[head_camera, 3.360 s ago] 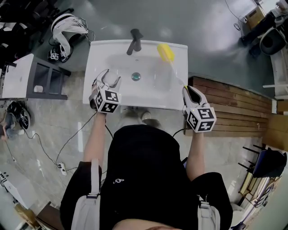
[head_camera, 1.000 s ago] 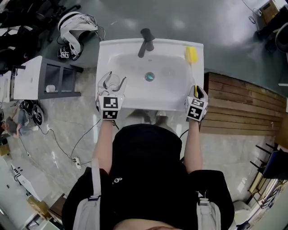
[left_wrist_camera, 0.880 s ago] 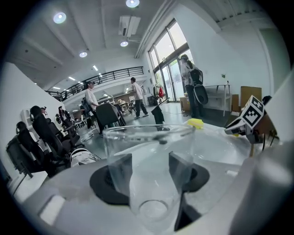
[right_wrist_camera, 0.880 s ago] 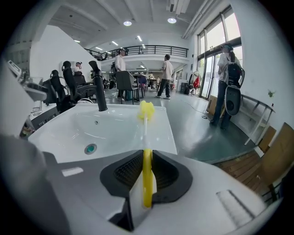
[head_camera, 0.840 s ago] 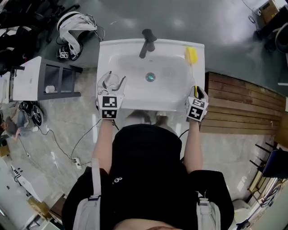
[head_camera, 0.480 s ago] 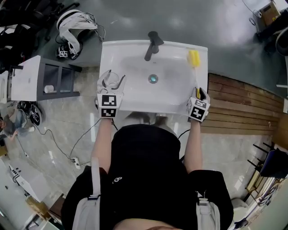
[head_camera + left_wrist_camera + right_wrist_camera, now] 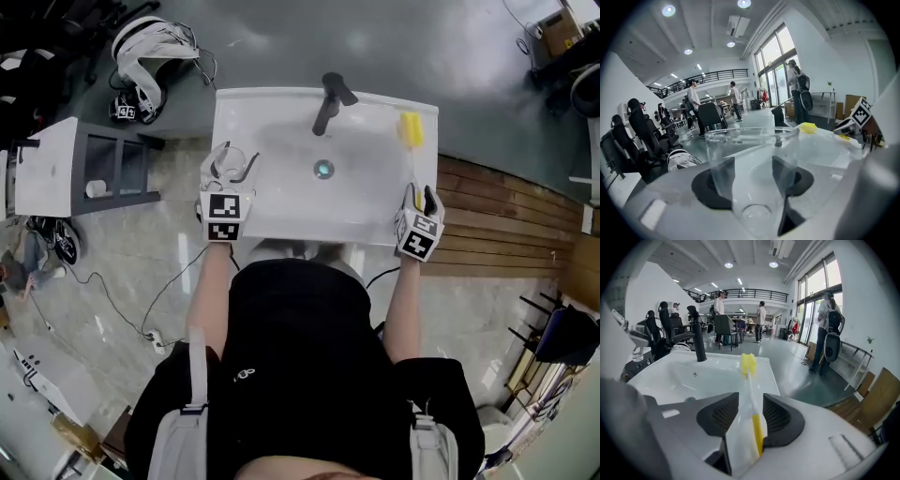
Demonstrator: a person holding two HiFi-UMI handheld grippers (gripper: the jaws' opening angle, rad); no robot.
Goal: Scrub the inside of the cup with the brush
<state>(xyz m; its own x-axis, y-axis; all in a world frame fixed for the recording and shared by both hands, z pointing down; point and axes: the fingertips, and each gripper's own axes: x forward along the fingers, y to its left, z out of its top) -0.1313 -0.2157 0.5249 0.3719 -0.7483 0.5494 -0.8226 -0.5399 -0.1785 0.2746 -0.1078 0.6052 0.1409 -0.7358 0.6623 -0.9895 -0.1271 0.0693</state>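
A clear cup [image 7: 230,161] stands upright at the sink's left rim with my left gripper [image 7: 232,155] shut on it. In the left gripper view the cup [image 7: 750,140] fills the gap between the pads of that gripper [image 7: 753,174]. The brush [image 7: 411,131], a yellow sponge head on a thin white handle, lies along the sink's right rim. My right gripper [image 7: 419,192] has just been opening and stands open round the handle's near end. In the right gripper view the brush [image 7: 752,394] runs between the jaws of that gripper [image 7: 751,411] with a gap on its left.
The white sink [image 7: 281,202] has a dark faucet [image 7: 330,98] at the back and a drain [image 7: 323,170] in the middle. A grey side table [image 7: 112,164] stands to the left and a wooden slat platform [image 7: 497,216] to the right. Gear and cables lie on the floor.
The brush, earlier held slanting over the basin, now lies along the right rim, and the right jaws have spread off its handle. The left gripper has shifted a little with the cup.
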